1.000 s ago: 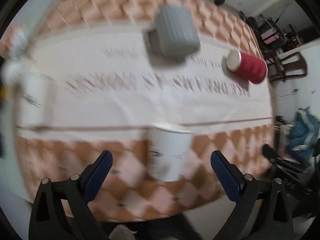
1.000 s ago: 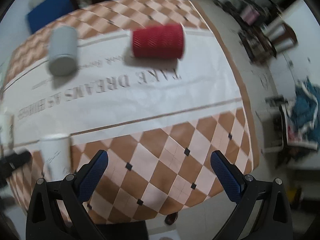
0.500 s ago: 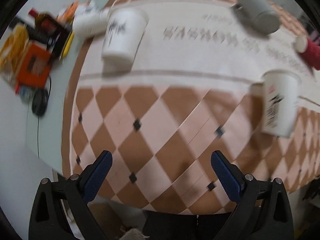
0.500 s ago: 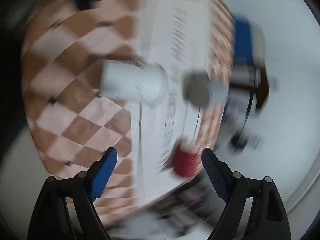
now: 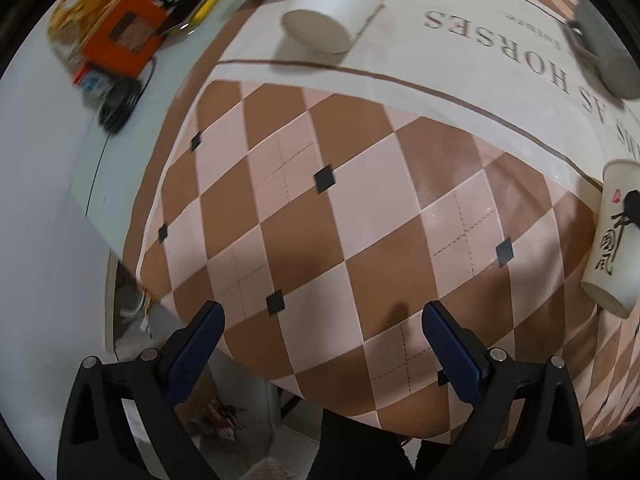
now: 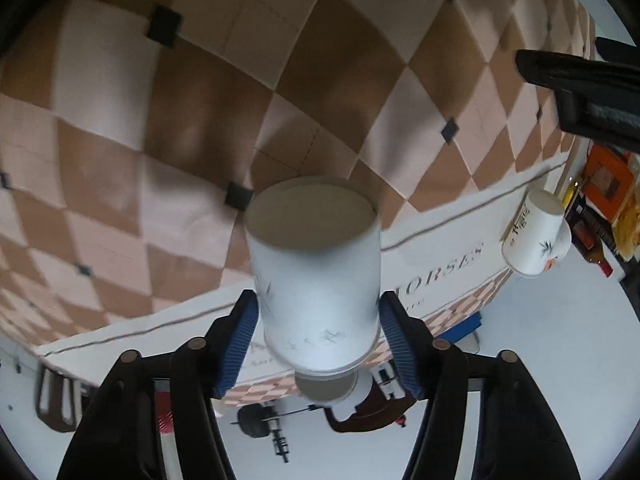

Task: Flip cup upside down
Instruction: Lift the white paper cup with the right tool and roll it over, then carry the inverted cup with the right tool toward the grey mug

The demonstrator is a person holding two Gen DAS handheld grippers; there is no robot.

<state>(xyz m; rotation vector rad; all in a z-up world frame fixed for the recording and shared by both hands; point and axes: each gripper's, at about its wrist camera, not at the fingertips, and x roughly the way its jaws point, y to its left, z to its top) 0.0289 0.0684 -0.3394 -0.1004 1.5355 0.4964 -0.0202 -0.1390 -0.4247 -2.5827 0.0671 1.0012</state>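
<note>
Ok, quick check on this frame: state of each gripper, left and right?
Left gripper: open, holding nothing, over the checkered tablecloth.
Right gripper: closed on the white paper cup, one finger on each side.

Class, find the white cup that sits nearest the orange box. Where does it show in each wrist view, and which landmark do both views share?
Left wrist: the white cup is at the top, just left of centre, right of the orange box.
Right wrist: it is at the right edge, about mid-height, right of the held cup.
Shared landmark: the orange box, beside the cup in both views.
</note>
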